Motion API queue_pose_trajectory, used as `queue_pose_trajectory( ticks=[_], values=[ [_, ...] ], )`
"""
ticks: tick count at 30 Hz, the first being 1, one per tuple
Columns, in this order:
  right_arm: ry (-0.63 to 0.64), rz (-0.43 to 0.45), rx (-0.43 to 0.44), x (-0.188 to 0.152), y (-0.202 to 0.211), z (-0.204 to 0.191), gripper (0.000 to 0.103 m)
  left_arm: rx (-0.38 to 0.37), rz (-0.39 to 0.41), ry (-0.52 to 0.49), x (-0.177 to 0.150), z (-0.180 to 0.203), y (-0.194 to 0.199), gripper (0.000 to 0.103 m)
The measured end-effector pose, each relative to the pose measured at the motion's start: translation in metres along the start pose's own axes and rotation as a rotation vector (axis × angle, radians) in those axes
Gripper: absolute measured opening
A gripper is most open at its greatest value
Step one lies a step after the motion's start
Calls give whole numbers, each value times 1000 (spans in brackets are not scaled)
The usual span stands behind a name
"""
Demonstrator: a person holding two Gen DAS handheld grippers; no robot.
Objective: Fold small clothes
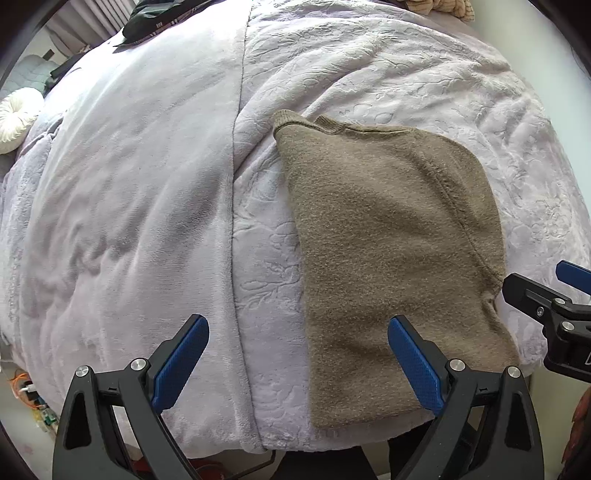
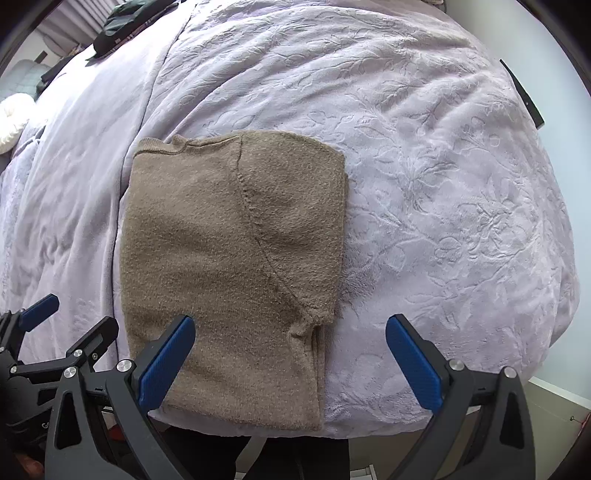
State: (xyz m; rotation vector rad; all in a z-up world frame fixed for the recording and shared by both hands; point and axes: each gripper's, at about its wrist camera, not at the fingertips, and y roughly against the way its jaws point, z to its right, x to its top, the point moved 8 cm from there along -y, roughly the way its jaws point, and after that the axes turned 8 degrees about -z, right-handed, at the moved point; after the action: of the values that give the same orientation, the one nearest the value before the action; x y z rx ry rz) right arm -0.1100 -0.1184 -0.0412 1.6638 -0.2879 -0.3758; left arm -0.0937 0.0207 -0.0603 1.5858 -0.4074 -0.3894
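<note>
A brown knitted sweater (image 1: 391, 258) lies folded lengthwise on a lilac plush bed cover (image 1: 129, 192), its collar at the far end and its hem at the near edge of the bed. It also shows in the right wrist view (image 2: 229, 266). My left gripper (image 1: 299, 350) is open and empty, hovering over the sweater's near left edge. My right gripper (image 2: 291, 350) is open and empty above the sweater's near right side. The right gripper also shows in the left wrist view (image 1: 554, 299), and the left gripper in the right wrist view (image 2: 70, 317).
The bed cover (image 2: 443, 184) has an embossed leaf pattern on the right half. Dark clothes (image 1: 155, 22) lie at the far left of the bed. A white round cushion (image 1: 16, 118) sits left of the bed. The bed's near edge drops to the floor.
</note>
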Motion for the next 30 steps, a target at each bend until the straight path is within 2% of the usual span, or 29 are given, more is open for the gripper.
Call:
queue_pose_trajectory(
  ticks=[30],
  values=[
    [-8, 9, -46, -3, 3, 1, 103, 15, 9, -1, -1, -6, 4, 98]
  ],
)
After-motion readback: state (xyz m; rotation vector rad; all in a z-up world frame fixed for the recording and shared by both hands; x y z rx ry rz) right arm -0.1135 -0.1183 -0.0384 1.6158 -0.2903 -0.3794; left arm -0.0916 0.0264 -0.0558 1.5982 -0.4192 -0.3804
